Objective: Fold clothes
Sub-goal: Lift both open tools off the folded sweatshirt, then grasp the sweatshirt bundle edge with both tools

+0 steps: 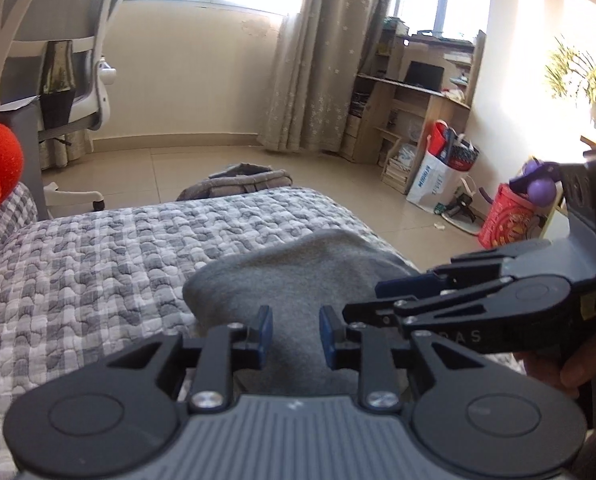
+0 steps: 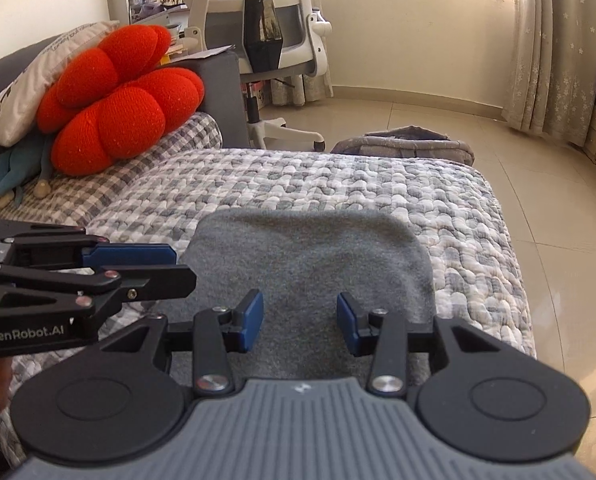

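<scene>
A folded grey garment (image 2: pixel 310 264) lies on the checked quilted sofa cover (image 2: pixel 298 176); it also shows in the left wrist view (image 1: pixel 294 276). My left gripper (image 1: pixel 296 332) is open, its blue pads apart just above the garment's near part, holding nothing. My right gripper (image 2: pixel 300 320) is open above the garment's near edge, empty. The right gripper shows from the side in the left wrist view (image 1: pixel 382 296), and the left gripper from the side in the right wrist view (image 2: pixel 178 264).
A red knitted cushion (image 2: pixel 118 96) and a white pillow (image 2: pixel 38 84) lean at the sofa's left end. A white office chair (image 2: pixel 266 40) stands behind. A grey bundle of cloth (image 2: pixel 402 144) lies on the tiled floor. Bags (image 1: pixel 438 176) and a shelf (image 1: pixel 410 92) stand by the right wall.
</scene>
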`<state>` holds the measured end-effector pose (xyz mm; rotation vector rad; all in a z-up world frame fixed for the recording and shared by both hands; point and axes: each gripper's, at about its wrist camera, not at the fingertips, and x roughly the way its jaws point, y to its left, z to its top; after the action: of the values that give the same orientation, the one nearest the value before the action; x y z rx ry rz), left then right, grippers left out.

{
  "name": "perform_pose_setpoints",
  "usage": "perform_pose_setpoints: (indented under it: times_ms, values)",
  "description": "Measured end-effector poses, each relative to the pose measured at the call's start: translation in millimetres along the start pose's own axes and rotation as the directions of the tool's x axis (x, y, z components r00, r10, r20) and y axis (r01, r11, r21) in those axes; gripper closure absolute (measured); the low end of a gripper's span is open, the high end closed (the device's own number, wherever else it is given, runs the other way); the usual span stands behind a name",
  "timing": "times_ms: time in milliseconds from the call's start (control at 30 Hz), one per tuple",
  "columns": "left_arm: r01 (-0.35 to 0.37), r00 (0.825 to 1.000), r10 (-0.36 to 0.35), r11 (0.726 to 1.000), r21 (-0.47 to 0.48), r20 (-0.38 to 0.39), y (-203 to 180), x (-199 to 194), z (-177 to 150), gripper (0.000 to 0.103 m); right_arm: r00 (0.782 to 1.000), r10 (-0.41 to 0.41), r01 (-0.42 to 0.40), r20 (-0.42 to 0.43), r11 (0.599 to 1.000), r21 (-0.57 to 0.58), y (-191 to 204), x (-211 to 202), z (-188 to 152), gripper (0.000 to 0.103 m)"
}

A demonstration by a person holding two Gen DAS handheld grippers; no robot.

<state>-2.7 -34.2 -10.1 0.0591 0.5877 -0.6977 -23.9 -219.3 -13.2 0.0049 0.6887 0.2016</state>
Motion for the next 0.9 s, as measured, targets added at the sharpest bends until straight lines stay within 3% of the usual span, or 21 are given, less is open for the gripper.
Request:
perform_pose_setpoints:
  times_ms: [267, 600, 767, 900]
  values:
    - [0.013, 0.998, -0.002, 0.987, 0.161, -0.069, -9.2, -5.1, -20.5, 0.073, 0.998, -0.029, 0.026, -0.051, 0.997, -0.07, -7.7, -4.2, -14.8, 0.06]
    - [0.058, 0.991, -0.034, 0.983, 0.176, -0.133, 1.4, -19.7, -34.4, 0.073, 0.995, -0.011, 0.007, -0.098, 0.999, -0.046, -27.4, -14.9, -26.6, 0.06]
    - [0.091, 0.975, -0.045, 0.974, 0.205, -0.218, -0.4, -20.4, -43.6, 0.067, 0.992, 0.018, -0.02, -0.127, 1.0, -0.01, -38.0, -20.4, -29.7, 0.06]
    - [0.113, 0.971, -0.065, 0.972, 0.204, -0.229, 1.9, -26.0, -45.1, 0.066, 0.988, 0.024, -0.021, -0.15, 0.999, 0.024, -47.3, -24.7, -32.3, 0.059]
